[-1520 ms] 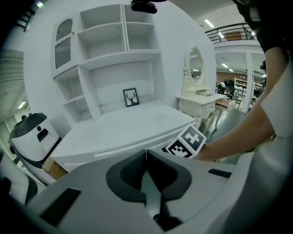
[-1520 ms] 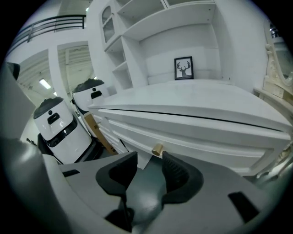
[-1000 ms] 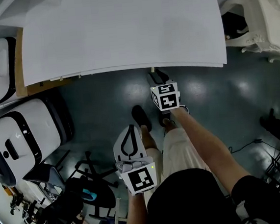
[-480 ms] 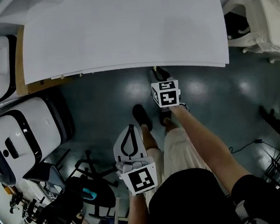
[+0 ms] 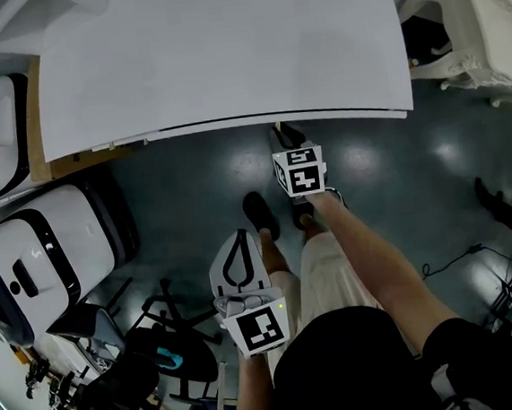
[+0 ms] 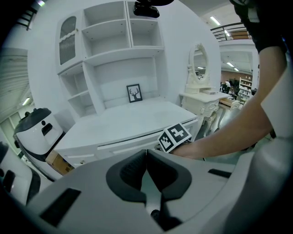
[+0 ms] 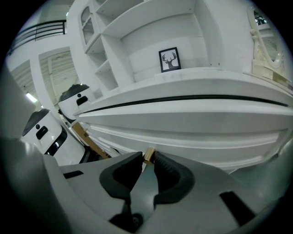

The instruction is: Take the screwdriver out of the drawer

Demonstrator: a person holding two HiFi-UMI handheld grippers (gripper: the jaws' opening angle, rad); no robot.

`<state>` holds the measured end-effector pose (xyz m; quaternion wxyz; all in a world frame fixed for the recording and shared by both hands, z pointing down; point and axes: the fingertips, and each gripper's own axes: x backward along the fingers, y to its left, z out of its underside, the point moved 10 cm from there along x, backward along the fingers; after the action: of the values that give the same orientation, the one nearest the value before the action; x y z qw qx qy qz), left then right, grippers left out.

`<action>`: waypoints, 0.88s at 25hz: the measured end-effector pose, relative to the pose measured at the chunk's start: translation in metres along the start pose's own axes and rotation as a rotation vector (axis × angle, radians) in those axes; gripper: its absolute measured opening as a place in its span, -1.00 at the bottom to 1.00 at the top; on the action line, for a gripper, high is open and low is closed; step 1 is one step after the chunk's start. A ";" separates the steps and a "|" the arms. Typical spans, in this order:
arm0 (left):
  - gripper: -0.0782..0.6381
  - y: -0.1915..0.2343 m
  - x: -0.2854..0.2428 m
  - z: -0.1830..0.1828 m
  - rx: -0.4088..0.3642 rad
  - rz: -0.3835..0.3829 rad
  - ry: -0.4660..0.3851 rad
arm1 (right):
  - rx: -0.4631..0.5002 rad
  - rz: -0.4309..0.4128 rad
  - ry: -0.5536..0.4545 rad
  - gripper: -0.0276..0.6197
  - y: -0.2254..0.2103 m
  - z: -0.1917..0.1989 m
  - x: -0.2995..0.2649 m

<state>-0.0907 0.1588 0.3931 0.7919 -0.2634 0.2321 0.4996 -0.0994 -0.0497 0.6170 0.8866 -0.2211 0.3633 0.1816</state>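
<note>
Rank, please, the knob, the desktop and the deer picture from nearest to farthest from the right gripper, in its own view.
1. The knob, pinched between the jaw tips, which have just been closing.
2. The desktop, its front edge just above the knob.
3. The deer picture, upright at the desktop's back.

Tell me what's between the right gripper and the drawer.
Only the drawer's small brass knob, shown in the right gripper view: it sits between the right gripper's jaws, which have just been closing onto it.
</note>
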 end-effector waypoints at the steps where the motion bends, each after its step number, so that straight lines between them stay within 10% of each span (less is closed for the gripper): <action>1: -0.72 0.000 0.000 0.000 -0.003 0.003 -0.001 | 0.000 -0.002 0.001 -0.63 0.001 0.001 0.001; 22: -0.72 0.024 0.004 0.012 -0.059 0.089 -0.054 | -0.048 -0.001 0.018 -0.63 0.025 0.055 0.039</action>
<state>-0.1099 0.1779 0.3953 0.7668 -0.2623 0.2073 0.5480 -0.0546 0.0058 0.6175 0.8778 -0.2444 0.3667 0.1877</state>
